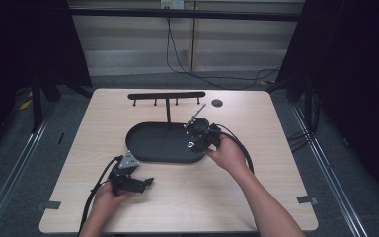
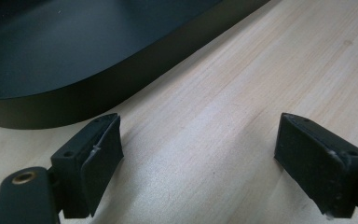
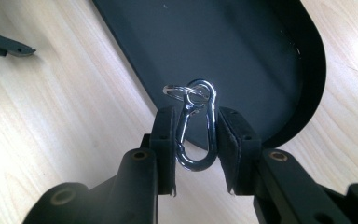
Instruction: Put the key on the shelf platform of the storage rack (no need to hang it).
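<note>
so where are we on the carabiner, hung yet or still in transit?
In transit. Done: the right gripper is shut on the carabiner, key ring at its top, lifted over the near rim of the black tray. In hand: it's carried above the tray's right end. Left: getting it onto a peg of the hook rack, which looks bare. The left gripper sits open over the table, holding nothing.

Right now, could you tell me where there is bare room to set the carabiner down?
The oval tray's left floor is bare. So is the tabletop right of the right forearm. It is crowded at the tray's right end, where the right gripper holds the carabiner, and around the left gripper.
</note>
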Available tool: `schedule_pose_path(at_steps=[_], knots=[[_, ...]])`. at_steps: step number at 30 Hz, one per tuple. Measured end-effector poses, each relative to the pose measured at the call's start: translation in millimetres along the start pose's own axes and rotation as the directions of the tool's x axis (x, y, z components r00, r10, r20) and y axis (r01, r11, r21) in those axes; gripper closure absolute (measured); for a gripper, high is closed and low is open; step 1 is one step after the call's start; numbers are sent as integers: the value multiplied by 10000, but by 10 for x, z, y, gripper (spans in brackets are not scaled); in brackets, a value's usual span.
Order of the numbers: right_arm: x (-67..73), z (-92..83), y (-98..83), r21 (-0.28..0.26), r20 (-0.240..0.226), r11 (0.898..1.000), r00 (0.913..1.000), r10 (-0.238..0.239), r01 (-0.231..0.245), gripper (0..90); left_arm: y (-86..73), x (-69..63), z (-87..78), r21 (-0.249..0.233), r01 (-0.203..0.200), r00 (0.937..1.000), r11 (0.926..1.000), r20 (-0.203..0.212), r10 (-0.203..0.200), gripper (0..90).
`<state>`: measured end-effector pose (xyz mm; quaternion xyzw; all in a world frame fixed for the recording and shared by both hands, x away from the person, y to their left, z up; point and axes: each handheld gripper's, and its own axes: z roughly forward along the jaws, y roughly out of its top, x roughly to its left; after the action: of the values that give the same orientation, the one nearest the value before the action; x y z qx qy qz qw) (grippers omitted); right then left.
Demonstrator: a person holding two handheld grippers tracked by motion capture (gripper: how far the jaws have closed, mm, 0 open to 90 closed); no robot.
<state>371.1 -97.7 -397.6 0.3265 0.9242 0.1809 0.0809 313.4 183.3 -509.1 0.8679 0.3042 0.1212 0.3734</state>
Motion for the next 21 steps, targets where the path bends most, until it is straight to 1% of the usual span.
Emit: schedule_pose_path(at_steps=[12,13,14,15,16,18,19,21], knots=[[-22,99,76,-178,170,9998,9999,12,-9,689,-1,-2,1,0,37,10000,10000,28,-37,144],[-22,109,83,-184,151,9998,9999,25,-22,688,1,2,-1,12,-20,10000,10000,-3,20,144],[-18,116,91,-165,165,9998,9998,100,-97,688,-1,-2,0,2,37,10000,10000,28,-37,144],[-20,126,96,-201,190,9998,9998,79,-75,688,1,2,-1,12,-20,10000,10000,0,20,144],[-23,138,103,-207,157,9998,9999,72,-69,688,0,0,0,13,32,10000,10000,51,-32,144],[-19,158,116,-231,233,9997,9997,56,-50,689,0,0,-1,15,32,10000,10000,51,-32,144],[-19,167,123,-233,237,9997,9997,83,-77,688,1,3,-2,23,-25,10000,10000,20,25,144],[-21,186,137,-261,211,9995,9996,190,-185,688,0,0,-1,15,29,10000,10000,51,-29,144]])
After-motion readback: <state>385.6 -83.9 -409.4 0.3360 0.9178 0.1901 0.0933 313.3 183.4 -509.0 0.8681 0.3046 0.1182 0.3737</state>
